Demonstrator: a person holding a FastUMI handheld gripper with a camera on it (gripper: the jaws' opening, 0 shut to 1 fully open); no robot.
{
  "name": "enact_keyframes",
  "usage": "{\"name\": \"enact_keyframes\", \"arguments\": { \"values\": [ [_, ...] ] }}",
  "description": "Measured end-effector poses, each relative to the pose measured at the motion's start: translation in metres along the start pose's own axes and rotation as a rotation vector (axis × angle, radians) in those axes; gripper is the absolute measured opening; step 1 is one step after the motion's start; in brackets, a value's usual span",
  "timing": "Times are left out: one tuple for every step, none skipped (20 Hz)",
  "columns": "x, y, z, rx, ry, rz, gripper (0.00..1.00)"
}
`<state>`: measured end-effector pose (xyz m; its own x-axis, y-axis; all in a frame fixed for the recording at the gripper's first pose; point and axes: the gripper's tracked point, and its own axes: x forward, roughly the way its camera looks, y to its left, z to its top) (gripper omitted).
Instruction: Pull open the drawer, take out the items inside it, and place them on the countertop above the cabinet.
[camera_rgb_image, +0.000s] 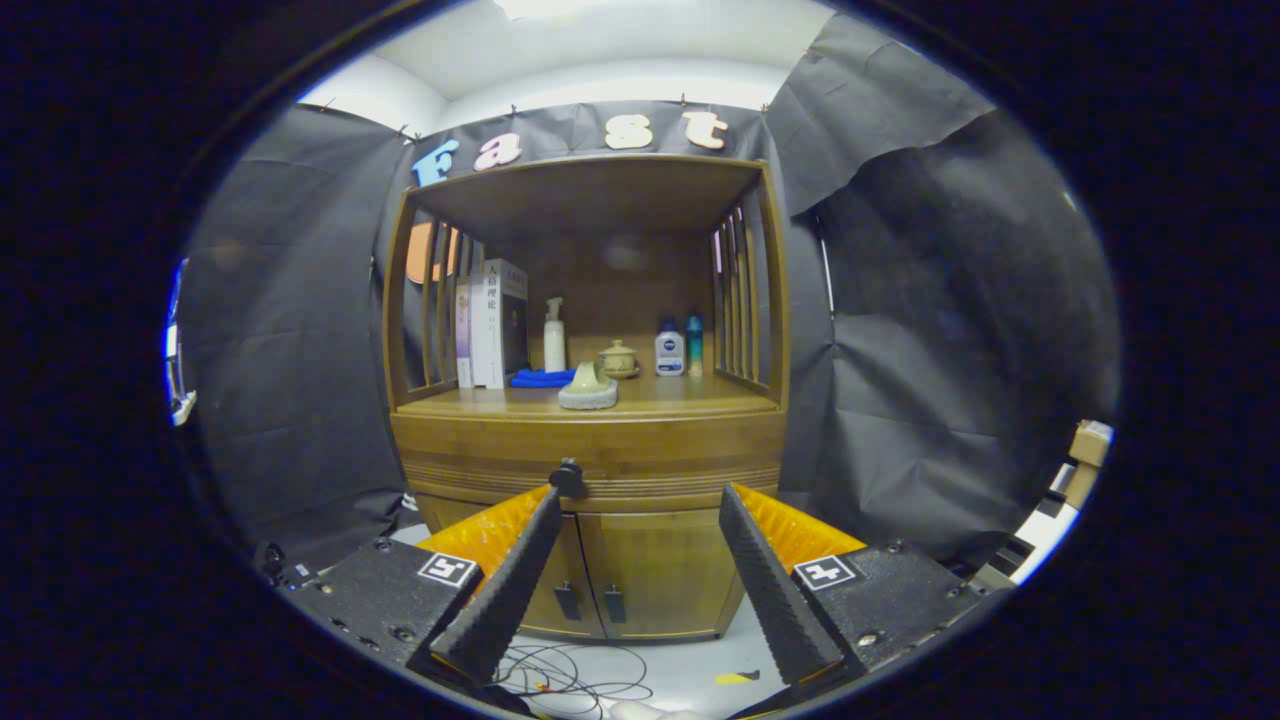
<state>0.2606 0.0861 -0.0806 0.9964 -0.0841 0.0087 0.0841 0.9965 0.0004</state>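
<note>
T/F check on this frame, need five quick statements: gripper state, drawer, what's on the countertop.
1. The gripper is open, nothing between its fingers. True.
2. The drawer is already pulled out. False: its front sits flush with the cabinet, and the dark knob lies just beyond one fingertip, not gripped.
3. The books stand upright at one end of the countertop. True.
4. The white pump bottle lies on its side. False: it stands upright next to the books.
5. The two lower cabinet doors are closed. True.
</note>
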Motion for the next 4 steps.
{"name": "enact_keyframes", "arguments": {
  "values": [
    [-0.0006, 0.0005, -0.0006, 0.004, 0.000, 0.003, 1.00],
    [-0.0001, 0.0006, 0.0000, 0.008, -0.004, 0.003, 1.00],
    [0.0003, -0.0001, -0.0006, 0.010, -0.005, 0.001, 1.00],
    [0.0006, -0.0006, 0.0001, 0.010, -0.009, -0.003, 1.00]
  ]
}}
